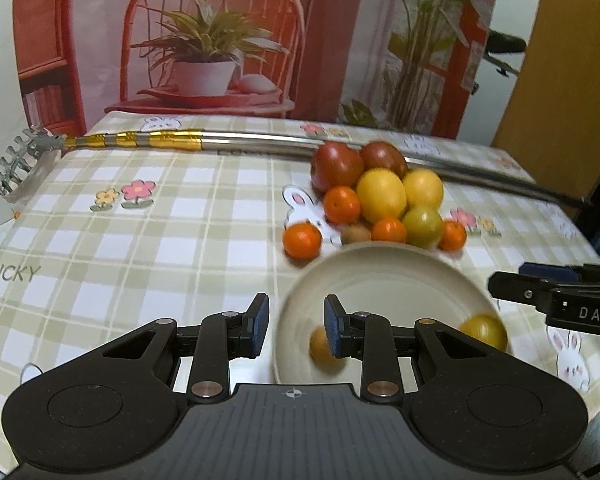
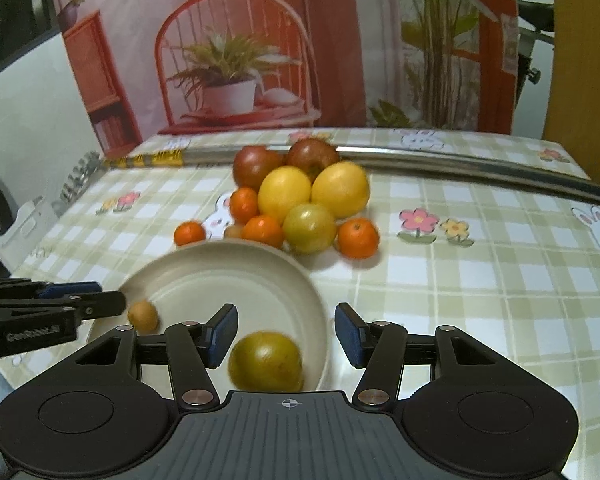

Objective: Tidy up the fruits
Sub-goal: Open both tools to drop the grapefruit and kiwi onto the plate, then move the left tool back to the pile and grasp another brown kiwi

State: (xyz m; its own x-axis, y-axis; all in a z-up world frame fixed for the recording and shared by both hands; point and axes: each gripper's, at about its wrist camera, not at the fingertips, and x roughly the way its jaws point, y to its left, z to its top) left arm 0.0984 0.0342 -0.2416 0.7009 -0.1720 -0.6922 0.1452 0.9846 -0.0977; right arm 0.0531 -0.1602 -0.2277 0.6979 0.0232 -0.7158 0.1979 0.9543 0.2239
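Note:
A cream plate [image 1: 380,250] [image 2: 228,246] lies on the checked tablecloth. It holds a small brownish-yellow fruit [image 1: 318,346] [image 2: 142,316] and a larger green-yellow fruit [image 1: 484,330] [image 2: 266,360]. My left gripper [image 1: 297,328] [image 2: 112,296] hovers over the plate's left rim, jaws a narrow gap apart with nothing between the pads. The small fruit sits just past its tip. My right gripper [image 2: 286,334] [image 1: 508,276] is open over the plate's right side. The green-yellow fruit lies below its jaws, untouched by the right pad. Behind the plate is a pile of fruit [image 1: 380,196] [image 2: 284,194]: red, yellow, green and several tangerines.
One tangerine [image 1: 302,240] [image 2: 189,233] lies apart at the pile's left. A long metal rod [image 1: 260,144] [image 2: 460,162] with gold tape and a rake-like head runs across the table's back. A printed backdrop stands behind it. The table edge drops off at the left.

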